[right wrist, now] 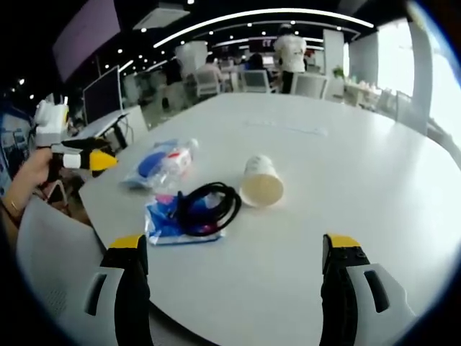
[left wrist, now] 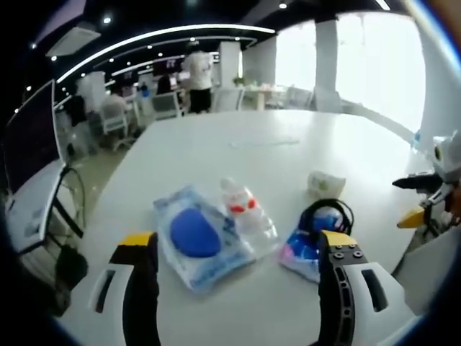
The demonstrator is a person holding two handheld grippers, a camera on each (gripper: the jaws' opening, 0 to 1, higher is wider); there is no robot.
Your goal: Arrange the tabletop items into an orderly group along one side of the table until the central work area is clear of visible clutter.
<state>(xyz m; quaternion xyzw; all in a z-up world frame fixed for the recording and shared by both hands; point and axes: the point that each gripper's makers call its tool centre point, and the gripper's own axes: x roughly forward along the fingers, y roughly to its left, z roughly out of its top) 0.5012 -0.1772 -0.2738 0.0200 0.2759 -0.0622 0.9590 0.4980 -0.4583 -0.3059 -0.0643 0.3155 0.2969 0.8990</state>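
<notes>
On the white table (left wrist: pixel 274 144) lie a clear bag with a blue pad (left wrist: pixel 194 234), a small plastic bottle with a red label (left wrist: pixel 247 211), a colourful packet (left wrist: pixel 306 249) under a coiled black cable (left wrist: pixel 328 213), and a tipped paper cup (left wrist: pixel 324 184). My left gripper (left wrist: pixel 238 249) is open just short of the bag and bottle. My right gripper (right wrist: pixel 234 249) is open, with the packet (right wrist: pixel 176 220), cable (right wrist: pixel 209 202) and cup (right wrist: pixel 261 184) ahead of it. The bottle and blue bag (right wrist: pixel 162 162) lie beyond. The left gripper (right wrist: pixel 72 155) enters the right gripper view; the right gripper (left wrist: pixel 425 194) enters the left gripper view.
Office chairs (left wrist: pixel 162 104), desks and monitors (left wrist: pixel 32 137) stand beyond the table. A person in white (left wrist: pixel 196 76) stands at the far end. A thin clear strip (right wrist: pixel 284 128) lies on the table's far part. A chair back (right wrist: pixel 54 267) sits near the table edge.
</notes>
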